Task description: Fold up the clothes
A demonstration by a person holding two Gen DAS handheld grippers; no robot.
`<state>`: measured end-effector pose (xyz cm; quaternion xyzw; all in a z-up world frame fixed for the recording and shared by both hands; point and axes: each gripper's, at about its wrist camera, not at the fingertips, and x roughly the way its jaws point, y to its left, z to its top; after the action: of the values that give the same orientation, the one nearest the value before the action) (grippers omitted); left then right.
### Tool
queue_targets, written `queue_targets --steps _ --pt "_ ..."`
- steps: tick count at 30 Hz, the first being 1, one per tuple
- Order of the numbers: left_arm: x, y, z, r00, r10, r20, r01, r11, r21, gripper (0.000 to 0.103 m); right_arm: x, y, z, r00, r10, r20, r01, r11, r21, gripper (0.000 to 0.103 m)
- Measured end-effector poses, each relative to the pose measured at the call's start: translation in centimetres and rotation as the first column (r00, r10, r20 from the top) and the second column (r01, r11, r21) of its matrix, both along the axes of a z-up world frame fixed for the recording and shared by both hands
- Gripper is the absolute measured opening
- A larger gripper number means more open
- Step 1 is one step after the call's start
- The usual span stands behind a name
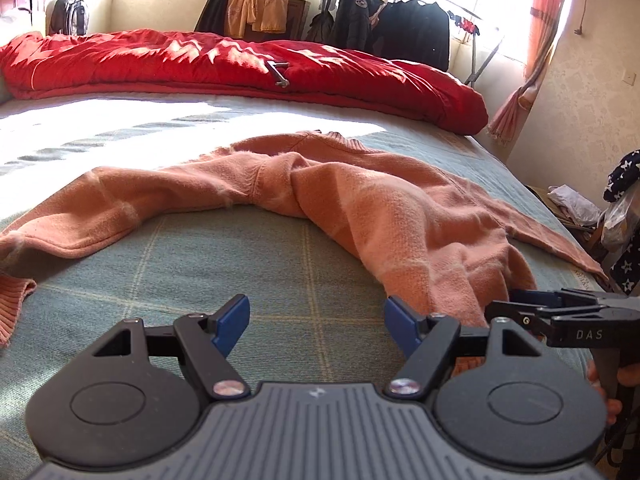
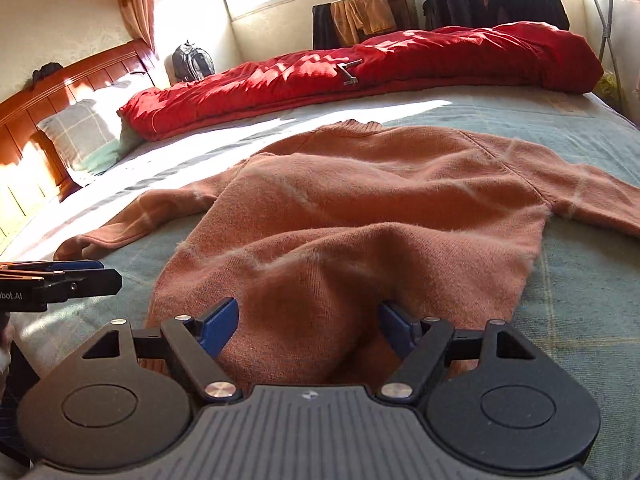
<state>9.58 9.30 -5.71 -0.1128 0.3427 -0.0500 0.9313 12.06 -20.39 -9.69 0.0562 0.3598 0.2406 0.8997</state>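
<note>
An orange knitted sweater (image 2: 360,208) is seen lying on the bed (image 1: 240,264), spread roughly open on the green checked cover but not yet smoothed. Its collar points toward the far side, where a red quilt (image 1: 240,64) is heaped along the bed's far edge, and its hem lies at the near edge. One sleeve trails out to the left, its ribbed cuff seen at the near left in the left wrist view; the other sleeve stretches off to the right. The body is rumpled, with ridges raised across the middle and a bulge near the hem.

No fold can be made out: neither sleeve has been brought across the body, and the hem has not been taken up toward the collar. The task is therefore judged to be at its very start, with the garment laid out only and all folding left to be done.

The left gripper (image 1: 316,322) is held over bare cover just left of the hem, its blue fingers (image 1: 234,320) spread with nothing between them. The right gripper (image 2: 306,326) is held over the near hem, its fingers spread wide on either side of a hump of knit; the pads are not seen pressing on it, so the cloth is judged not to be gripped.

A flattening of the body and then the bringing in of the sleeves would be expected first.
</note>
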Motion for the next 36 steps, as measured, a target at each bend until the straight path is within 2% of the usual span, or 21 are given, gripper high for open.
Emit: queue_targets --steps 3,7,9,13,16,18,20,21,24,26,27,28,31,33,36 --pt "0.8 3.0 -0.5 0.996 0.089 -0.006 -0.089 0.996 -0.004 0.073 0.0 -0.4 -0.5 0.999 -0.027 -0.025 0.027 0.999 0.021 0.08" --pt "0.5 7.3 -0.2 0.974 0.224 0.014 -0.225 0.973 0.059 0.072 -0.1 -0.7 -0.5 0.999 -0.045 -0.029 0.046 0.999 0.021 0.08" --pt "-0.2 9.2 0.0 0.956 0.293 0.027 -0.294 0.949 0.116 0.072 -0.1 -0.6 -0.3 0.999 -0.048 -0.025 0.048 0.999 0.017 0.081" --pt "-2.0 12.4 -0.4 0.907 0.415 0.067 -0.415 0.861 0.294 0.072 0.0 -0.3 -0.1 0.999 -0.039 -0.019 0.04 0.999 0.022 0.081" --pt "-2.1 14.0 -2.1 0.899 0.437 0.045 -0.42 0.826 0.376 0.072 0.2 0.1 0.0 0.999 -0.032 -0.016 0.032 0.999 0.024 0.081" --pt "-1.5 14.9 -3.3 0.901 0.434 0.017 -0.404 0.823 0.399 0.072 0.3 0.3 0.1 0.999 -0.034 -0.016 0.034 0.999 0.018 0.081" --pt "-0.6 15.7 -4.4 0.904 0.428 0.003 -0.394 0.829 0.396 0.067 0.2 0.4 0.2 0.999 -0.035 -0.017 0.035 0.999 0.018 0.081" --pt "0.0 16.1 -4.8 0.903 0.429 -0.002 -0.395 0.833 0.386 0.059 0.1 0.4 0.3 0.999 -0.035 -0.016 0.035 0.999 0.017 0.081" --pt "1.5 17.6 -5.4 0.895 0.446 -0.028 -0.417 0.856 0.306 0.045 -0.4 0.5 0.7 0.999 -0.038 -0.008 0.038 0.999 0.004 0.081" --pt "2.1 17.9 -5.6 0.885 0.464 -0.034 -0.429 0.843 0.325 0.03 -0.7 0.5 1.0 0.999 -0.042 0.001 0.042 0.999 -0.005 0.081" --pt "2.4 18.0 -5.7 0.879 0.475 -0.034 -0.435 0.831 0.347 0.016 -0.9 0.5 1.2 0.999 -0.044 0.006 0.044 0.999 -0.005 0.081" --pt "2.6 18.0 -5.6 0.873 0.487 -0.032 -0.442 0.817 0.371 0.007 -1.0 0.5 1.3 0.999 -0.046 0.01 0.046 0.999 -0.006 0.081" --pt "2.3 19.2 -4.5 0.843 0.538 0.017 -0.498 0.768 0.404 0.007 -1.3 0.5 1.8 0.999 -0.046 0.019 0.046 0.999 -0.007 0.081" --pt "2.0 20.9 -3.0 0.814 0.578 0.056 -0.548 0.731 0.407 0.006 -1.4 0.5 2.0 0.999 -0.045 0.028 0.045 0.999 -0.015 0.081" --pt "2.3 22.8 -1.1 0.808 0.582 0.093 -0.563 0.715 0.414 0.008 -1.4 0.7 2.3 0.998 -0.043 0.038 0.043 0.999 -0.017 0.081"
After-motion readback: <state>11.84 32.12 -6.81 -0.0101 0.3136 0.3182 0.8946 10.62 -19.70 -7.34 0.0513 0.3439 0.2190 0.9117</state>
